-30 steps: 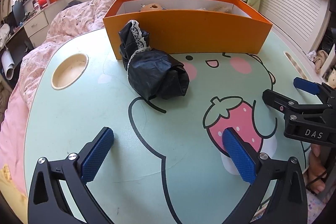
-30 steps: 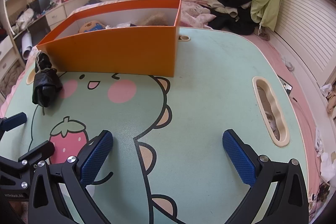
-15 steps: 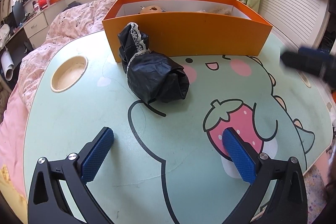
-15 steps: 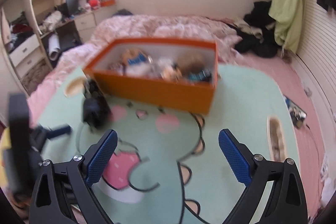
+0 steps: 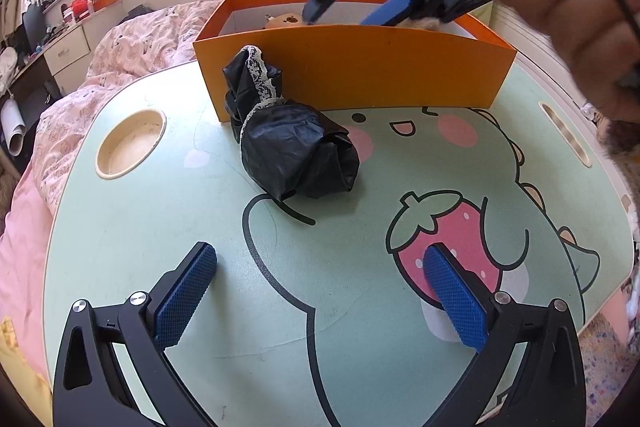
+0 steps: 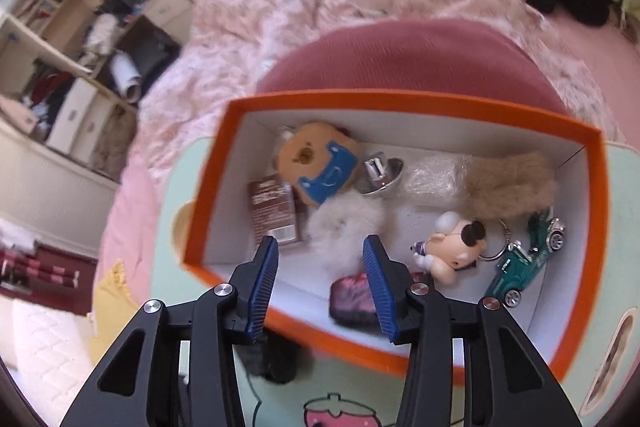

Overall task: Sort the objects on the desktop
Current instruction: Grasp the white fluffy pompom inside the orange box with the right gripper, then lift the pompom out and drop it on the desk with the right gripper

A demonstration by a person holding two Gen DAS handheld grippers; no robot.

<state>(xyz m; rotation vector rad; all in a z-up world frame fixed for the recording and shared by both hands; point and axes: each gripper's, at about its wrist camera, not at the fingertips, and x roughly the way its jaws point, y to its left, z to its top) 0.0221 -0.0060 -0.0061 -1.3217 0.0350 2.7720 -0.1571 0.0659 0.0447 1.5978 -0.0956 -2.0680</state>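
An orange box stands at the back of the green cartoon table. A black bag with a lace tie lies against the box's front left corner. My left gripper is open and empty, low over the table in front of the bag. My right gripper is partly open and empty, held above the box and looking down into it; it also shows in the left wrist view. Inside lie a toast plush, a white fluffy thing, a pig figure and a green toy car.
A round cup recess is at the table's left, a slot at its right. A pink bed lies behind and left. The box also holds a brown packet, a metal piece and tan fur.
My right gripper has risen from the table's right side, swung up over the orange box and narrowed its fingers. My left gripper has stayed in place, open.
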